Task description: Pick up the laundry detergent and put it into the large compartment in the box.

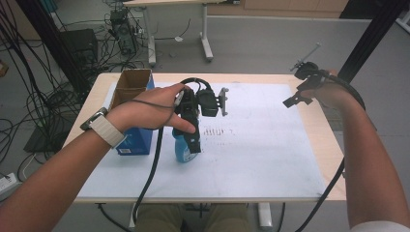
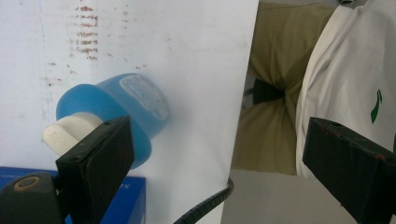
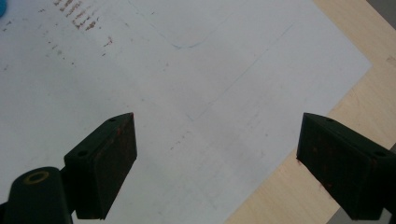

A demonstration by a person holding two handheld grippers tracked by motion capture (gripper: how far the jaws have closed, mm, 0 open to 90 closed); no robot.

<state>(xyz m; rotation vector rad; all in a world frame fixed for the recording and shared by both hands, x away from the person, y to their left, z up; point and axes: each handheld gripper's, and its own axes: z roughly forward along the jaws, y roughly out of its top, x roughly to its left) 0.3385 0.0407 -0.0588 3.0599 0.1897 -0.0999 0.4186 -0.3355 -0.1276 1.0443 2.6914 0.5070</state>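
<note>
A: White sheet [image 1: 270, 159] covering desk [image 1: 333, 145], cables on floor behind. Blue bottle [image 1: 183, 149] standing beside blue box [image 1: 138, 140].

B: Left gripper [image 1: 193, 140] pointing down right above bottle, jaws spread wide, gripping nothing. Right gripper [image 1: 295, 99] hovering high w/ wrist bent, jaws apart too.

A blue cardboard box [image 1: 133, 116] stands open just left of the left tool, on the counter's [image 1: 309, 121] white sheet [image 1: 261, 154].
</note>
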